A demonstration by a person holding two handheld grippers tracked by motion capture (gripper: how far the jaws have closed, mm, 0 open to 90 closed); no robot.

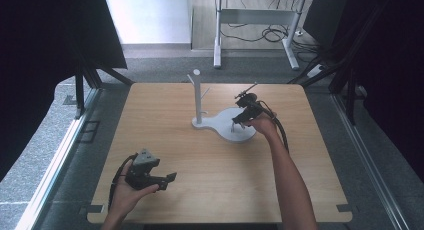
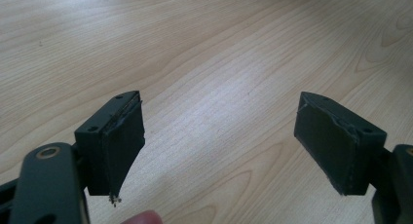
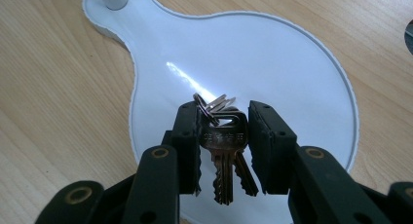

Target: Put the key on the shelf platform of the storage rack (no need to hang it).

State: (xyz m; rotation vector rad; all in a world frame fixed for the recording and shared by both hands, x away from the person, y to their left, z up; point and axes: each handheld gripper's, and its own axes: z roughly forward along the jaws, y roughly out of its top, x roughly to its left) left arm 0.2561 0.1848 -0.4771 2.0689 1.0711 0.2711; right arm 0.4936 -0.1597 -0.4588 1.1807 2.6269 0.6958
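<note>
A bunch of brass keys on a metal ring (image 3: 224, 146) sits between the jaws of my right gripper (image 3: 223, 112), which is shut on the key heads. The blades point back toward the camera. The keys hang just above the round white base (image 3: 272, 63) of a key stand. In the high view, the right gripper (image 1: 239, 119) hovers over that base (image 1: 247, 135), right of the upright white post with pegs (image 1: 198, 97). My left gripper (image 1: 167, 181) is near the table's front left, held low over bare wood, open with nothing between its pads (image 2: 122, 141).
The wooden table (image 1: 200, 155) has open surface around the stand. Dark curtains flank both sides. A desk frame and cables stand on the floor beyond the far edge.
</note>
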